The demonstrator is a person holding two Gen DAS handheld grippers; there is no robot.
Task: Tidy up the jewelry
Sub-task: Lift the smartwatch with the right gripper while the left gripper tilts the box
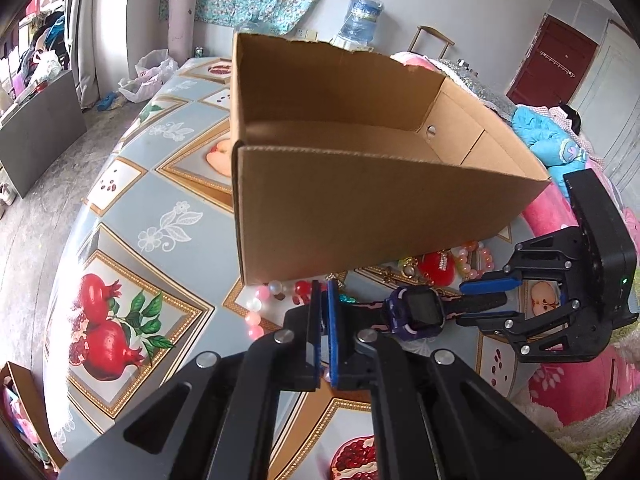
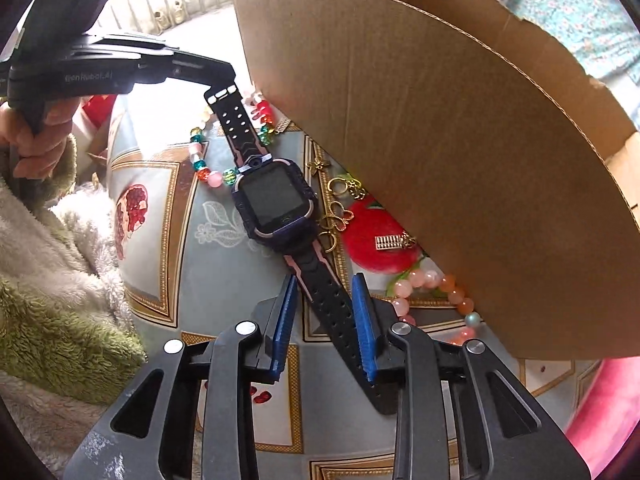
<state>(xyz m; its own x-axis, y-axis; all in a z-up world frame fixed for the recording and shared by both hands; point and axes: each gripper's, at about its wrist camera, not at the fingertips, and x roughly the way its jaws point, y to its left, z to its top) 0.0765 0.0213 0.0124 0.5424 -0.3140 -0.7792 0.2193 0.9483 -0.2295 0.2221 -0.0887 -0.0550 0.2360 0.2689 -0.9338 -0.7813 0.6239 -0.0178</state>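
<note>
A black and purple smartwatch [image 2: 274, 200] hangs stretched over the table in front of an open cardboard box [image 2: 440, 120]. My left gripper [image 1: 325, 300] is shut on one strap end, and it also shows at the upper left of the right wrist view as the left gripper [image 2: 218, 80]. My right gripper [image 2: 325, 284] straddles the other strap; a gap shows beside its left blue pad [image 2: 286, 316], so the jaws stand open. In the left wrist view the watch [image 1: 416, 312] spans from my pads to the right gripper [image 1: 464, 304].
Bead bracelets [image 2: 432, 280], multicoloured beads [image 2: 200, 160] and gold charms [image 2: 340, 216] lie on the pomegranate-print table [image 1: 160, 184] along the box [image 1: 360, 200] wall. A hand [image 2: 36, 136] in a fluffy sleeve holds the left gripper. Bedding lies beyond the table's right edge.
</note>
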